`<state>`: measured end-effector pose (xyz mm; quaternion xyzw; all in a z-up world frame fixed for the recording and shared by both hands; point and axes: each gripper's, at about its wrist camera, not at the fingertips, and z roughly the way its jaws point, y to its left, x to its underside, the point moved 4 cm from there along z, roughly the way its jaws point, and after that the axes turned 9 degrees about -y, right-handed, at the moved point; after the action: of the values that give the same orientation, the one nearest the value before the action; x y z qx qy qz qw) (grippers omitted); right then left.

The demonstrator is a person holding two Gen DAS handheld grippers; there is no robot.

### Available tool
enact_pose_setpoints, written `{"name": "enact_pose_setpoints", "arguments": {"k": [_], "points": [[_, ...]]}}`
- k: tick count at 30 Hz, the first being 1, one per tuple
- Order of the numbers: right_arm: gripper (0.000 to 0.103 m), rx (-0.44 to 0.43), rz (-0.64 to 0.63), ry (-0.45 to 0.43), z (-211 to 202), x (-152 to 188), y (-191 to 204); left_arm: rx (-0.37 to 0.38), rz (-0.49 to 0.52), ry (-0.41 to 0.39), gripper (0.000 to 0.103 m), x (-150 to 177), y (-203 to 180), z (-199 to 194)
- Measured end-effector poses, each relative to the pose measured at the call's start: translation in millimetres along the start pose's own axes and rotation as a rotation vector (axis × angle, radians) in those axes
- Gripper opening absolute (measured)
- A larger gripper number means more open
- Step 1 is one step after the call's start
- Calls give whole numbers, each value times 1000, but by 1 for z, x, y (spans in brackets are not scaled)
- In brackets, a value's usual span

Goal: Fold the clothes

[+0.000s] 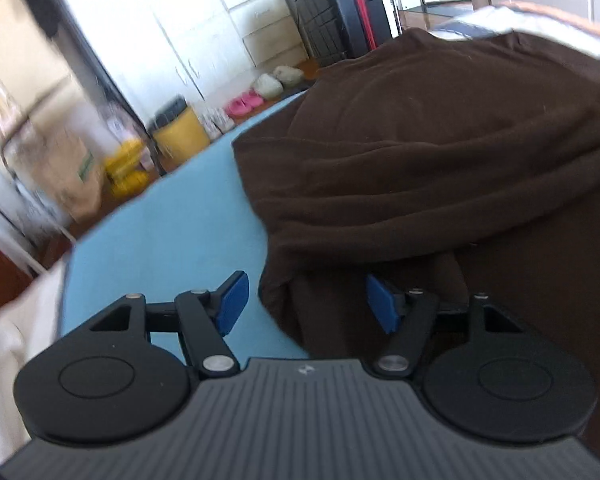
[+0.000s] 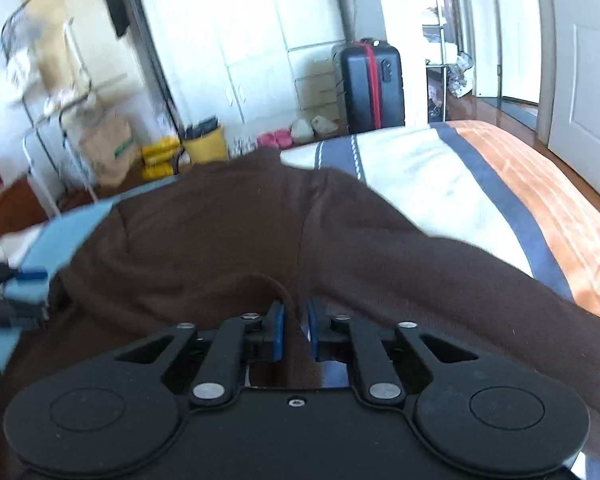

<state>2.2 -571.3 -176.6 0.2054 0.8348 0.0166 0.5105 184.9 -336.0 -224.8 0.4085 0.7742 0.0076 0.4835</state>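
The right claw (image 2: 296, 330) is seen nearest the lens, pitched downward over the bed, its blue pads (image 2: 277, 332) drawn close together with a fold of the brown garment (image 2: 228, 240) pinched between them. The garment is spread across the bed, its far end lying on the white, grey and orange striped bedding (image 2: 440, 184) and its near left part on a light blue sheet (image 2: 60, 228).

The left claw (image 1: 306, 306) is likewise tilted downward at the garment's left edge, its jaws held wide apart. Its left pad (image 1: 232, 304) is seen over the bare blue sheet (image 1: 172, 236), while the right pad (image 1: 382, 304) is partly draped by a hanging fold of the brown cloth (image 1: 440, 152); no pinch is made there.

A dark suitcase (image 2: 370, 80) is seen upright against the far wall.
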Motion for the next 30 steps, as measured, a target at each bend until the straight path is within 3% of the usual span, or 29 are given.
{"name": "enact_pose_setpoints", "arguments": {"k": [5, 6, 11, 17, 21, 26, 28, 30], "points": [[3, 20, 10, -21, 2, 0, -7, -230, 159, -69, 64, -2, -18, 14], [3, 12, 19, -29, 1, -1, -9, -280, 182, -75, 60, -2, -21, 17], [3, -69, 22, -42, -1, -2, 7, -357, 35, -81, 36, -7, 1, 15], [3, -140, 1, -94, -11, -8, 31, -375, -211, -87, 37, -5, 49, 9], [3, -169, -101, -95, -6, -24, 58, -394, -375, -71, 37, 7, 76, 3], [3, -120, -218, -133, 18, -44, 71, -341, -663, 68, 45, 42, 94, 16], [4, -53, -216, -117, 35, -35, 53, -338, -605, 119, 46, 48, 90, 18], [11, -3, -133, -97, 41, -23, 27, -352, -521, 144, 48, 46, 87, 19]]}}
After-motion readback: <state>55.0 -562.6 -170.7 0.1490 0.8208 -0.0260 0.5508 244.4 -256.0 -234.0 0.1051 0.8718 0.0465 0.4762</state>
